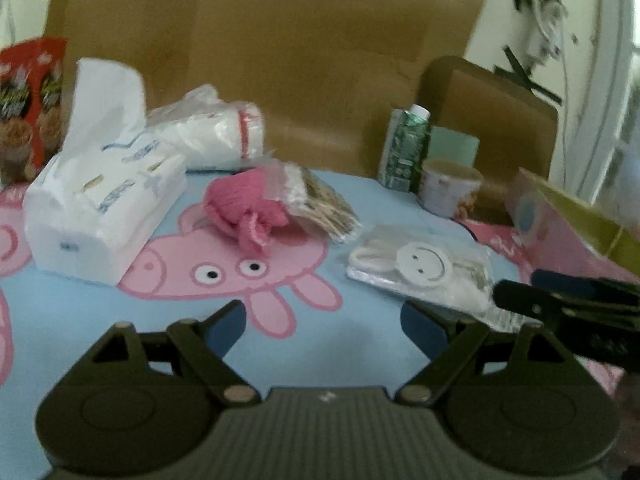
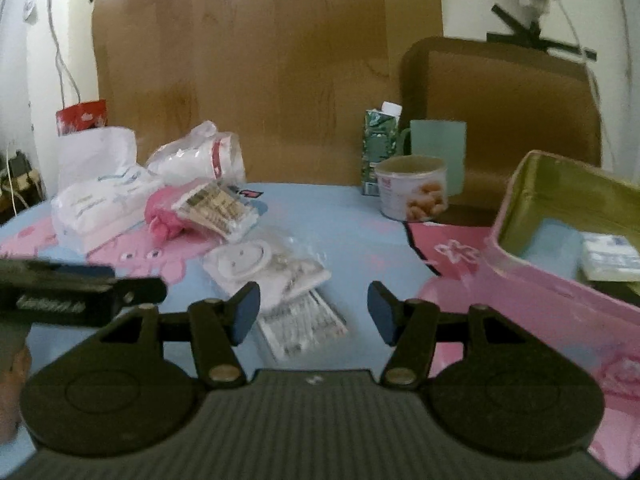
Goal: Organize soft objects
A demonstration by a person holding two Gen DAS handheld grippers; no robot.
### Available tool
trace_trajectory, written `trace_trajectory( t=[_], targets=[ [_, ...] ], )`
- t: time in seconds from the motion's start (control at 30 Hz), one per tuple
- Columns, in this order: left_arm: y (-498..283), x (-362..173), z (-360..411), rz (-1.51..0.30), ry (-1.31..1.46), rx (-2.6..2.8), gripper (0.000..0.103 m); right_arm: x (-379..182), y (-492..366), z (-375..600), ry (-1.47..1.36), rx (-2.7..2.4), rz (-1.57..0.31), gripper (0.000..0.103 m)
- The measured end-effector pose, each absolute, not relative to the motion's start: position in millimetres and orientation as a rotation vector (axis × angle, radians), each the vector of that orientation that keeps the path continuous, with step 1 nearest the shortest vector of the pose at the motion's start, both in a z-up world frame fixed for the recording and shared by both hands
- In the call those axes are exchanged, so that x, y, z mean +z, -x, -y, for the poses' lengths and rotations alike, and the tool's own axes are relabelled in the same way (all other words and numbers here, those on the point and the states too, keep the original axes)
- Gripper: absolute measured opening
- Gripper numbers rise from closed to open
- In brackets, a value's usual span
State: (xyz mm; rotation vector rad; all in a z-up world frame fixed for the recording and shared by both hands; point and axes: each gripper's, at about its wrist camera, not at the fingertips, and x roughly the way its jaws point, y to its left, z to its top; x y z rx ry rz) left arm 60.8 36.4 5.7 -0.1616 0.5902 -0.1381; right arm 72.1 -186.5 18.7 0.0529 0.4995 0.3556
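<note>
Showing one tissue pack (image 1: 100, 216), one pink towel (image 1: 244, 208)

Bare blue counter (image 1: 352, 344) lies open along the near edge, between the left claw (image 1: 322, 322) and the right claw (image 2: 314, 312) — both spread wide, holding nothing. Toward the left edge the tissue pack (image 1: 104, 216) blocks the way; mid-counter sit the pink yarn (image 1: 244, 206) and a smiley-face packet (image 2: 264, 276). The pink box (image 2: 560, 280) walls the right edge — its top is open.
</note>
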Motion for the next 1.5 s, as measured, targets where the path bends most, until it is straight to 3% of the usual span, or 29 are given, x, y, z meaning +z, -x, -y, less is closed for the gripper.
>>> trace_trajectory(
  t=[0.2, 0.23, 0.27, 0.47, 0.93, 1.03, 1.17, 1.3, 1.5],
  targets=[
    [-61.4, 4.3, -41.5, -0.57, 0.202, -0.138, 0.088, 10.5, -115.0, 184.0, -0.194, 0.372, -0.57, 0.067],
    [-61.2, 4.4, -41.6, -0.566, 0.202, -0.14, 0.088, 8.3, -120.6, 183.4, -0.213, 0.382, -0.587, 0.063],
    [-60.9, 4.6, -42.1, -0.562, 0.205, -0.142, 0.088, 7.1, -124.4, 183.0, -0.233, 0.4, -0.599, 0.051],
    [-59.9, 4.8, -51.1, -0.549, 0.27, -0.143, 0.09, 13.6, -117.8, 180.2, -0.234, 0.441, -0.58, 0.034],
    [-63.3, 4.5, -58.8, -0.556, 0.319, -0.182, 0.093, 22.5, -6.0, 204.8, -0.14, 0.544, -0.54, 0.032],
    [-65.8, 3.1, -51.4, -0.594, 0.296, -0.267, 0.095, 13.2, 9.9, 224.3, -0.18, 0.516, -0.548, 0.039],
    [-61.8, 2.7, -44.9, -0.602, 0.275, -0.367, 0.095, 3.2, 23.4, 250.8, -0.299, 0.52, -0.546, 0.077],
    [-56.2, 3.5, -39.2, -0.602, 0.281, -0.452, 0.094, 4.3, 36.2, 240.6, -0.231, 0.552, -0.537, 0.079],
    [-45.7, 1.3, -7.3, -0.652, 0.195, -0.573, 0.08, 1.8, 38.3, 205.0, -0.001, 0.524, -0.54, 0.079]
  ],
)
